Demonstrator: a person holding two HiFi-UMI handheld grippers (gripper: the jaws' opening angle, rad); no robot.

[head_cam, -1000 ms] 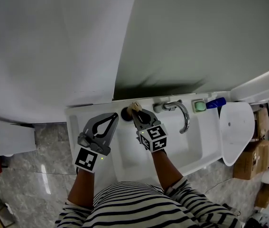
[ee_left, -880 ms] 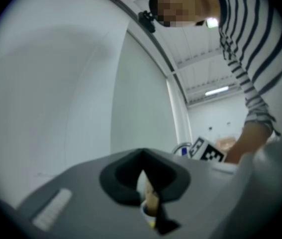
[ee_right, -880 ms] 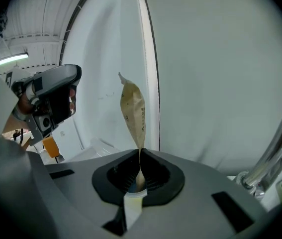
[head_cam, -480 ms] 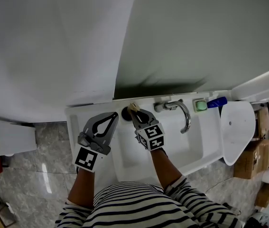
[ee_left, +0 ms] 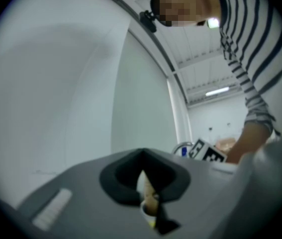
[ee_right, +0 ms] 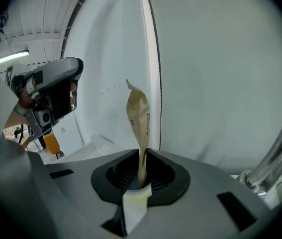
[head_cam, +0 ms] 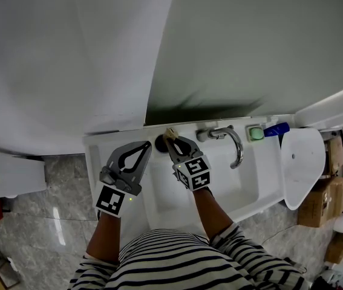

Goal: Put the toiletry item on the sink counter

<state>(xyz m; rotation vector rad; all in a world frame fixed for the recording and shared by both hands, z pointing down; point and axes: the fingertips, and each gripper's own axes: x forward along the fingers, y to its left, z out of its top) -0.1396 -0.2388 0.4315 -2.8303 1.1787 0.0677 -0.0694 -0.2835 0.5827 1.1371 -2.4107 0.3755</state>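
Observation:
The toiletry item is a beige crimped tube [head_cam: 170, 134] with a white cap. My right gripper [head_cam: 172, 139] is shut on it, over the back rim of the white sink counter [head_cam: 97, 148], just left of the faucet. In the right gripper view the tube [ee_right: 138, 116] stands up out of the closed right gripper [ee_right: 143, 156], cap towards the camera, in front of the wall. My left gripper [head_cam: 145, 145] hangs over the counter's left part, shut, with nothing sticking out of it. In its own view the left gripper [ee_left: 143, 156] has its jaws together; a pale sliver shows in the slit.
A chrome faucet [head_cam: 230, 142] curves over the basin. A black round thing [head_cam: 160, 143] lies on the back rim beside the tube. Right of the faucet sit a green soap [head_cam: 255, 135] and a blue item [head_cam: 276, 130]. Further right are a white lid [head_cam: 301, 161] and cardboard boxes [head_cam: 316, 205].

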